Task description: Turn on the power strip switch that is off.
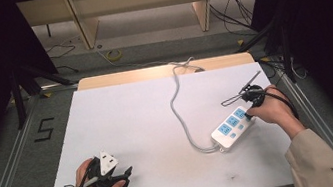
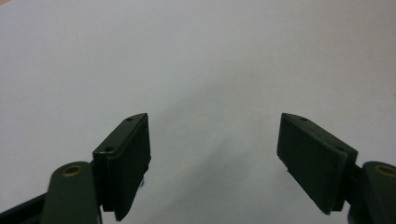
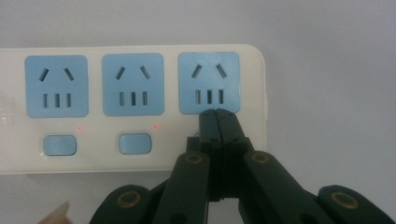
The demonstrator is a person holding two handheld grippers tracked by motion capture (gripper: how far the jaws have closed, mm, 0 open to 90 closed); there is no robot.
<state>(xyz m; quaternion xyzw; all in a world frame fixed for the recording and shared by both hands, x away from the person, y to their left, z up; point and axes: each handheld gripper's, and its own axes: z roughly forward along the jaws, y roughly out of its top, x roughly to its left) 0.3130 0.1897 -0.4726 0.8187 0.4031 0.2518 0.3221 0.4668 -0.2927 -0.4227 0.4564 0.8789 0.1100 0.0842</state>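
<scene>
Power strip (image 1: 230,128) lies right on table (image 1: 129,124) (cable (image 1: 178,107) behind)

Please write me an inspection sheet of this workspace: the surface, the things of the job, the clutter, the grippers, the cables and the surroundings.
Surface: white table, bare apart from the strip and a small dark mark near the front edge.
Job's things: white power strip with three blue sockets; two small red lights glow above two blue switches.
Clutter: nothing seen.
Grippers: right gripper shut, its tips on the strip where the third switch would be; left gripper open over bare table.
Cables: grey cord runs from the strip over the far edge.
Surroundings: floor marked 5; loose wires lie behind the table.
</scene>
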